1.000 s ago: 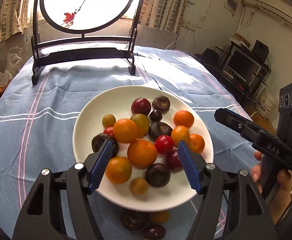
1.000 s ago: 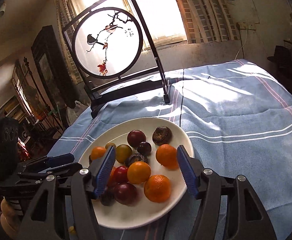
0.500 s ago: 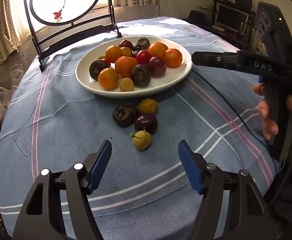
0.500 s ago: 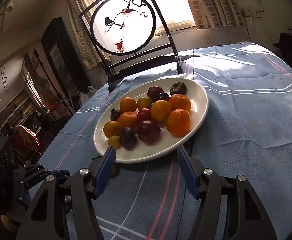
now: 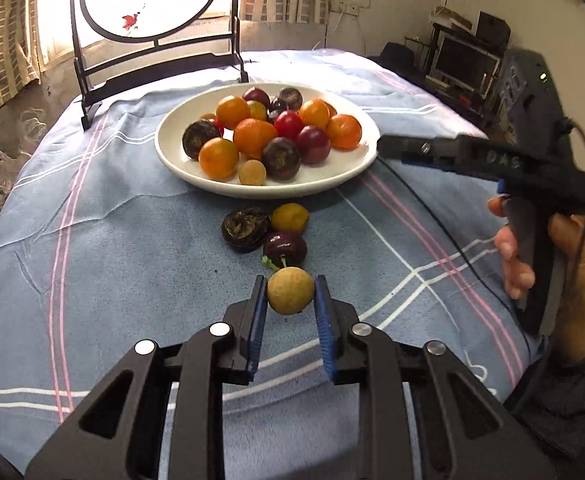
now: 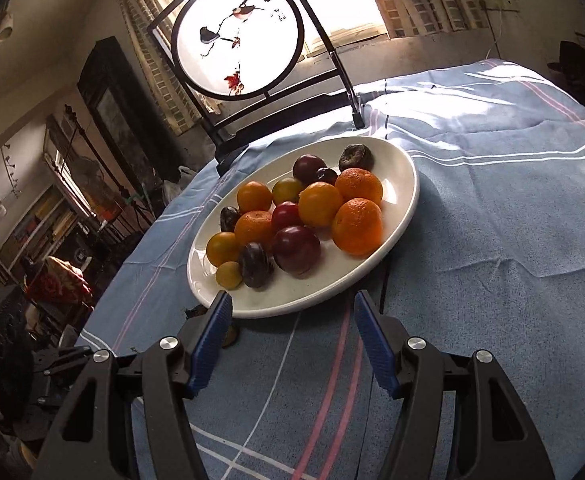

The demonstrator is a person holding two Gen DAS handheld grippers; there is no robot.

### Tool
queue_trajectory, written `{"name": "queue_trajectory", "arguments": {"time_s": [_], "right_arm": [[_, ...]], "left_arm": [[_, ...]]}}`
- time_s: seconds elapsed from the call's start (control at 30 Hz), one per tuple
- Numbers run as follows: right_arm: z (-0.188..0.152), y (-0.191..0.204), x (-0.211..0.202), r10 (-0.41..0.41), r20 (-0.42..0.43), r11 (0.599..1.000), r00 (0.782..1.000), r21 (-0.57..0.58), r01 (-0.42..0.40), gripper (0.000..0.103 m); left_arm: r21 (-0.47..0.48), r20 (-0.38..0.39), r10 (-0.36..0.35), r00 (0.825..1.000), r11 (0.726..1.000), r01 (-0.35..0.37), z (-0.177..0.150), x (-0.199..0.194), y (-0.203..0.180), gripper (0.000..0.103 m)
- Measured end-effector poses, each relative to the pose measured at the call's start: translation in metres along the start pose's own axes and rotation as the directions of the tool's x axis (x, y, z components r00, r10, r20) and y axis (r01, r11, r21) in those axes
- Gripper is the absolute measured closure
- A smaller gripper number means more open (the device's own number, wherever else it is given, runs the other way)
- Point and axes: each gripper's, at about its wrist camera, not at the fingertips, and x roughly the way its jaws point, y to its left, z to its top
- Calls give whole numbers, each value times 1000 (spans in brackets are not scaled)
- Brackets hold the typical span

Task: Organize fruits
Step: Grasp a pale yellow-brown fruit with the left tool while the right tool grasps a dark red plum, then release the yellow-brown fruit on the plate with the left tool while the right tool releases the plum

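Observation:
A white plate heaped with several oranges, plums and dark fruits sits on the blue tablecloth; it also shows in the right wrist view. My left gripper is shut on a small yellow-green fruit near the table's front. Just beyond it lie a dark purple plum, a wrinkled dark fruit and a small yellow fruit on the cloth. My right gripper is open and empty, hovering just in front of the plate's near rim; it shows from the side in the left wrist view.
A black-framed round screen stands at the table's far edge behind the plate. The tablecloth is blue with pink and white stripes. A thin black cable runs across the cloth on the right. Shelves and electronics stand beyond the table.
My left gripper has moved forward and closed on the small yellow-green fruit, which lay loose between open jaws half a second ago. The right gripper has drawn nearer the plate's rim.

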Motion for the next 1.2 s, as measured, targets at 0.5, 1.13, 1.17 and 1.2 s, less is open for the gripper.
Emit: {"name": "queue_trajectory", "arguments": {"time_s": [0.5, 1.13, 1.17, 1.2], "right_arm": [[-37, 122, 71, -86, -292, 930, 953, -366, -29, 75], [77, 31, 3, -60, -5, 994, 998, -96, 60, 75], [84, 28, 9, -66, 4, 994, 998, -88, 66, 75], [91, 25, 15, -65, 7, 995, 998, -79, 66, 75]], "left_arm": [[-126, 80, -2, 997, 992, 12, -34, -49, 46, 80], [-75, 137, -74, 988, 994, 85, 57, -13, 41, 80], [-67, 145, -61, 988, 995, 71, 70, -6, 40, 80], [-64, 146, -55, 988, 996, 64, 82, 3, 40, 80]]}}
